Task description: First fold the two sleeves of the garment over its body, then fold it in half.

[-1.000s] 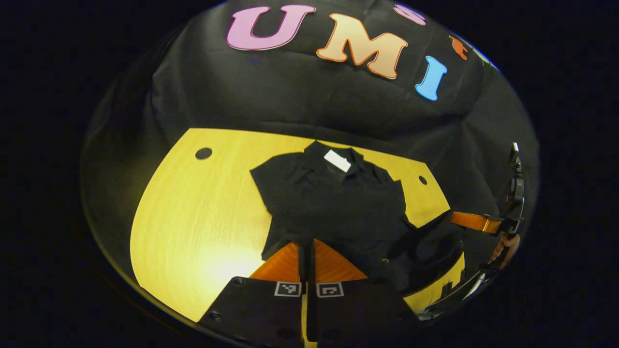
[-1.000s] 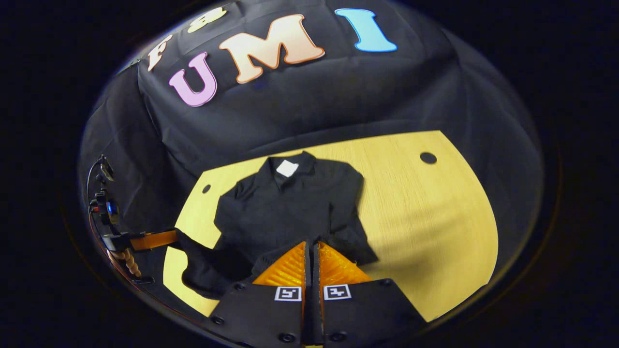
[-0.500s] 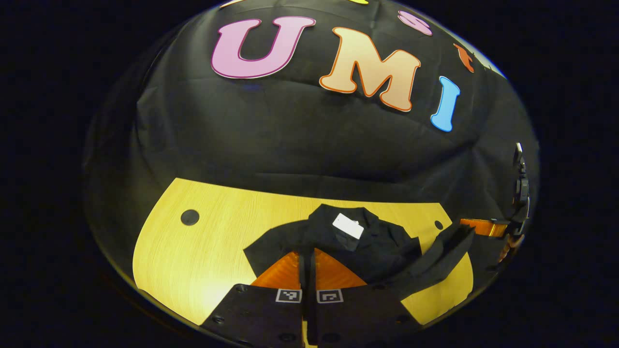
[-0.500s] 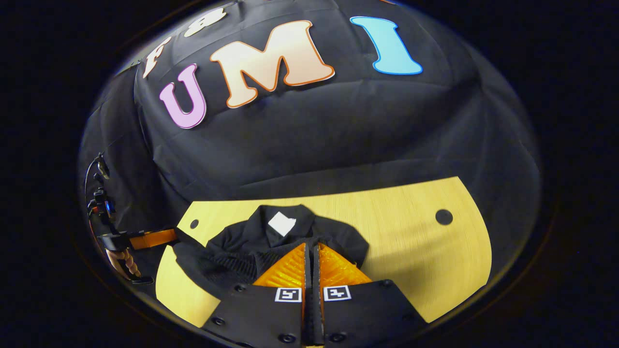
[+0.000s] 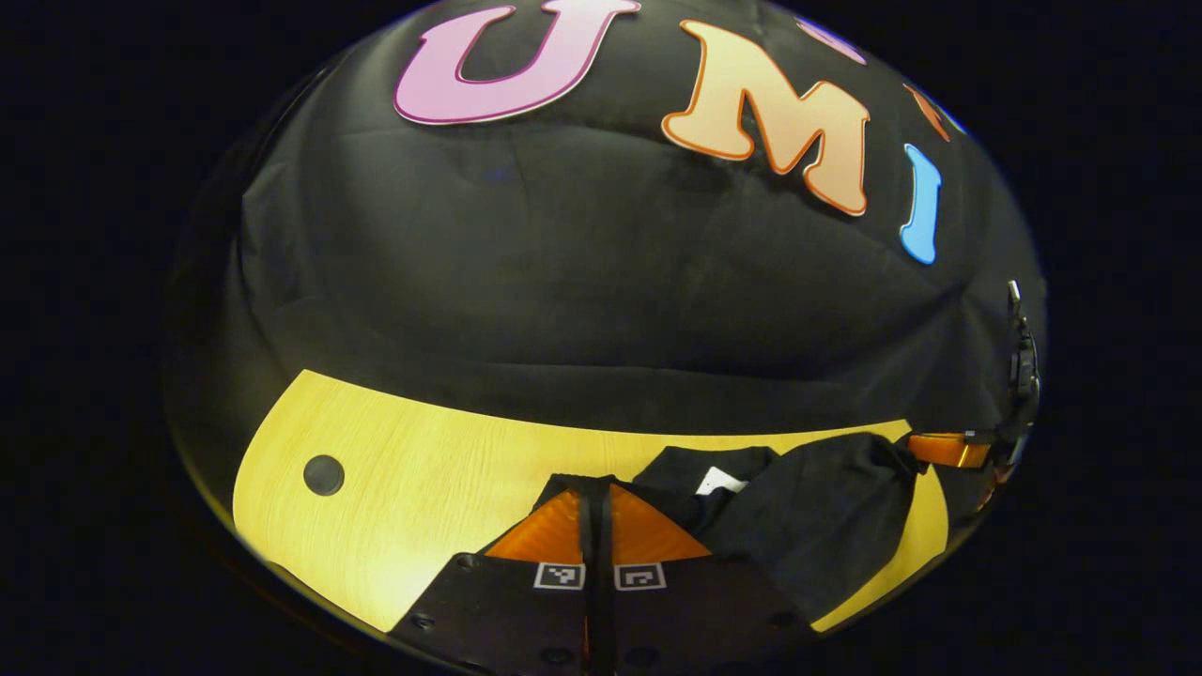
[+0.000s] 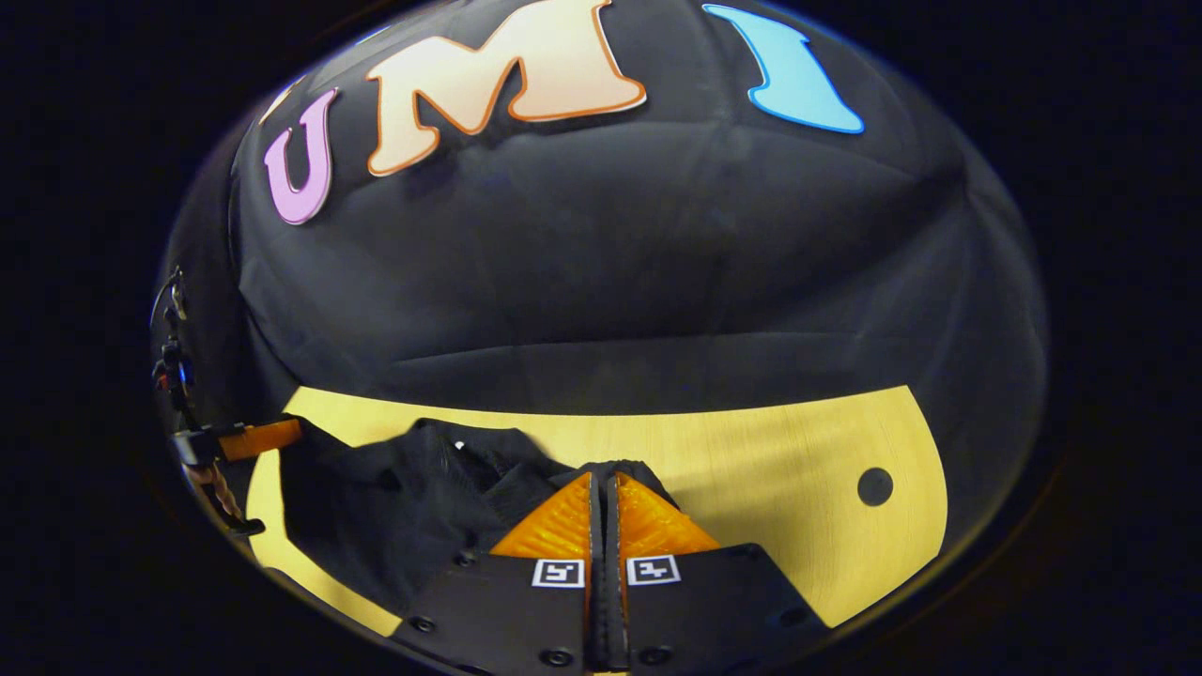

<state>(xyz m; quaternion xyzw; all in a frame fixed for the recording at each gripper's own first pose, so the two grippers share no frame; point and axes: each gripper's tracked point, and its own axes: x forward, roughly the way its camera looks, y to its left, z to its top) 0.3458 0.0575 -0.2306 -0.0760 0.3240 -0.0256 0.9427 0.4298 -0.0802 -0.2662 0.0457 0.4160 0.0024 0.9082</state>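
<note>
Now | garment (image 5: 808, 516) held lifted off surface (image 5: 423, 479) | left gripper (image 5: 595, 488) and right gripper (image 6: 605, 483) jaws clenched on its hem.

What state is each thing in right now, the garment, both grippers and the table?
Garment: black, sleeves already folded in, bottom hem lifted off the table and stretched between the two grippers, mid fold toward the collar.
White neck label: partly covered by the raised cloth.
Left gripper: shut on the garment's hem.
Right gripper: shut on the garment's hem.
Table: bare wood beside the garment.
</note>
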